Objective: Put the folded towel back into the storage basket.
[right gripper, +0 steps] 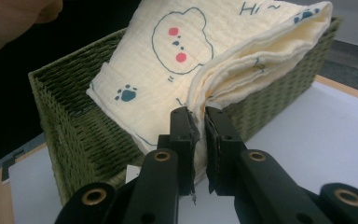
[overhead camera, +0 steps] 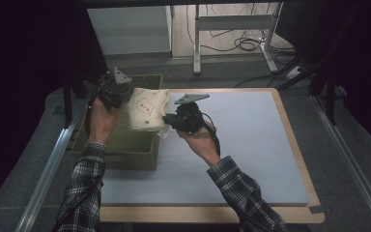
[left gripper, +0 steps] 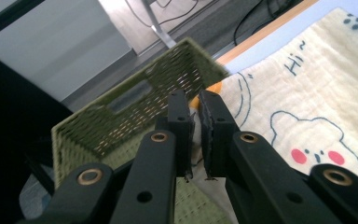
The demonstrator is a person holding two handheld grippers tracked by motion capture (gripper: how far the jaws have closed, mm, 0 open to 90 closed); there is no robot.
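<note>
Basket point(overhead camera: 125, 145) sits on pale blue table point(overhead camera: 251, 145).

Green woven basket point(overhead camera: 125, 145) sits on left edge of pale blue surface point(overhead camera: 241, 145). Folded cream bear-print cloth point(overhead camera: 147, 108) hangs above basket's back right corner, between left tongs point(overhead camera: 121, 94) and right tongs point(overhead camera: 166, 120).

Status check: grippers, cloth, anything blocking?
Left gripper and right gripper both shut on folded cloth. Cloth held over green basket. Nothing in the way.
</note>
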